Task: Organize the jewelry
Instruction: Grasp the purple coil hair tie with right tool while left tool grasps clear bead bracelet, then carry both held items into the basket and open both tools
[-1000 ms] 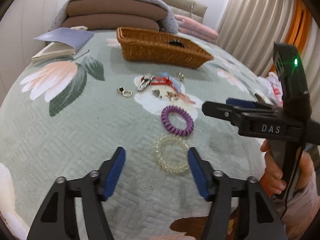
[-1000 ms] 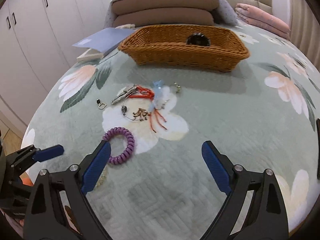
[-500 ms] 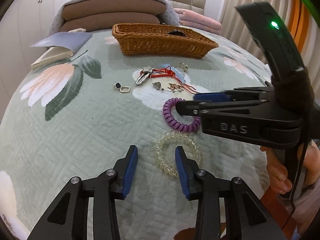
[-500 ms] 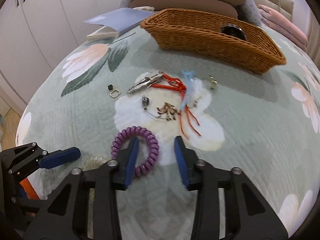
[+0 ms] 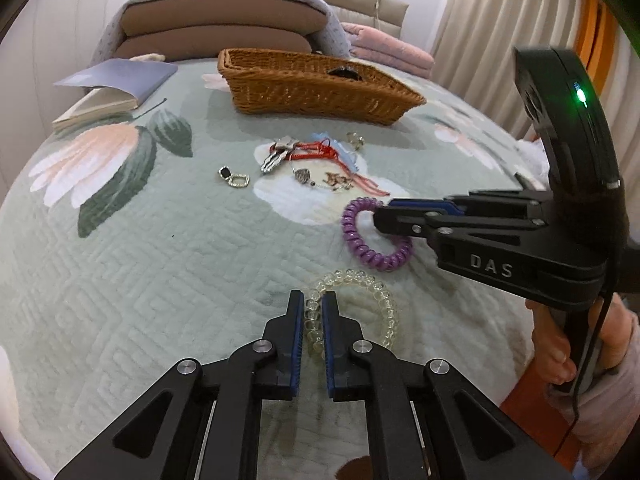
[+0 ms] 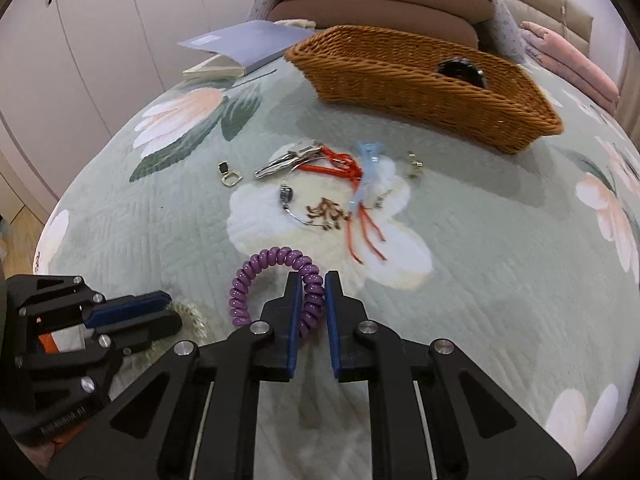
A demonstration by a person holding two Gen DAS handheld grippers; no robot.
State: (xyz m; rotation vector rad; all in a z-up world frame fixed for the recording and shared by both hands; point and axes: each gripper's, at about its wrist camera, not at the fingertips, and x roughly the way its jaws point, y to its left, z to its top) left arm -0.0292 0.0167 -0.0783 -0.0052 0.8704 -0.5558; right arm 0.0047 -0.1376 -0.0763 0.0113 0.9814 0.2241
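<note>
Where both jaws stood wide a second ago, each pair has just closed. Left gripper (image 5: 313,307) pinches the clear coil bracelet (image 5: 372,300); right gripper (image 6: 313,290), nearer the wicker basket (image 6: 420,88), pinches the purple coil bracelet (image 6: 248,284).

A bedroom in a home: a bed (image 5: 120,264) spread with a quilted floral cover, 2 stacked brown cushions (image 5: 216,32) against a padded headboard (image 5: 360,0), folded pink bedding (image 5: 392,50), white wardrobe doors (image 6: 80,40) and pleated curtains (image 5: 500,20).

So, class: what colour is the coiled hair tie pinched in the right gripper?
Purple hair tie; clearest in the right wrist view.
</note>
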